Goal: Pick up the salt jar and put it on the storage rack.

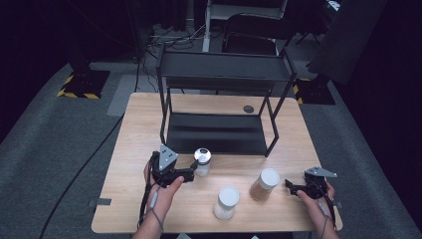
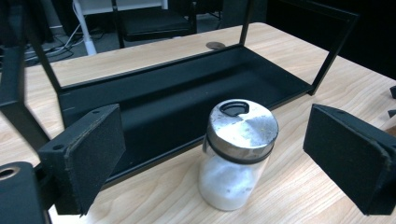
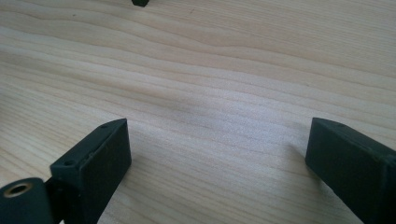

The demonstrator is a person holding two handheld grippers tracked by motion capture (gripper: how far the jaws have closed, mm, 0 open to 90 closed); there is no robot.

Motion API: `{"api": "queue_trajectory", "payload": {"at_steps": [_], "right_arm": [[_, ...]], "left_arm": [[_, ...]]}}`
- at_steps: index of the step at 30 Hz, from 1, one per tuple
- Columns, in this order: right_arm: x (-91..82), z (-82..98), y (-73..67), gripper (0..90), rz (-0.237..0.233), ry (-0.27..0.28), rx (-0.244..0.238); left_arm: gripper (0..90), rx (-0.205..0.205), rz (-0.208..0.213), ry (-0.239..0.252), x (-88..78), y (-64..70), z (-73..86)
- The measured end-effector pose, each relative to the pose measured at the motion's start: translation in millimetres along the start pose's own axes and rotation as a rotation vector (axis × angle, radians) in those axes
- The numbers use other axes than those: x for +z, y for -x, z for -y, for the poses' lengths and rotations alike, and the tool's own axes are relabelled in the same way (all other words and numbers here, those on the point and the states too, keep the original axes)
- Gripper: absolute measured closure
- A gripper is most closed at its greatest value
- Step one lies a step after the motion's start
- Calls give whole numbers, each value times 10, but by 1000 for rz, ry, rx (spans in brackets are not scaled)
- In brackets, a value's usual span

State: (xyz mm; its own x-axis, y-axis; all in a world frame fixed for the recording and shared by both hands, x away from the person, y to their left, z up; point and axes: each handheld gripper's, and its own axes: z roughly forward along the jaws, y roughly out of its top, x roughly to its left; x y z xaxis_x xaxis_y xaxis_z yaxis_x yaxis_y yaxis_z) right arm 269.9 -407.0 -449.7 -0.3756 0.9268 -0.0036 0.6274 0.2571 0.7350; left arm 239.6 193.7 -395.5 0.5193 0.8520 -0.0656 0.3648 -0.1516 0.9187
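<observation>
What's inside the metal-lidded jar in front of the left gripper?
The jar holds white powder or grains, filling roughly its lower part. The metal lid covers the top, so the surface level underneath cannot be seen.

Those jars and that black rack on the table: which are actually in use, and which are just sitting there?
In use:
- metal-lidded jar, between the open left gripper's pads, untouched
- black shelf rack, just behind it

Sitting idle:
- brown-filled jar
- white-filled jar
- right gripper, open over bare table
</observation>
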Motion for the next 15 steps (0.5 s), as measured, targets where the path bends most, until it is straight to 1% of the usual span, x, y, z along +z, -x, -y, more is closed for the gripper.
{"api": "queue_trajectory", "payload": {"at_steps": [3,4,8,10,15], "right_arm": [[0,0,0,68,0,0,0],[0,0,0,68,0,0,0],[-1,1,-1,68,0,0,0],[-1,2,-2,69,1,0,0],[-6,5,-6,70,2,0,1]], "left_arm": [[48,-6,4,5,59,23,-1],[48,-4,7,7,97,34,-6],[50,1,14,5,161,53,-16],[51,8,13,2,202,66,-25],[57,9,14,3,308,94,-9]]}}
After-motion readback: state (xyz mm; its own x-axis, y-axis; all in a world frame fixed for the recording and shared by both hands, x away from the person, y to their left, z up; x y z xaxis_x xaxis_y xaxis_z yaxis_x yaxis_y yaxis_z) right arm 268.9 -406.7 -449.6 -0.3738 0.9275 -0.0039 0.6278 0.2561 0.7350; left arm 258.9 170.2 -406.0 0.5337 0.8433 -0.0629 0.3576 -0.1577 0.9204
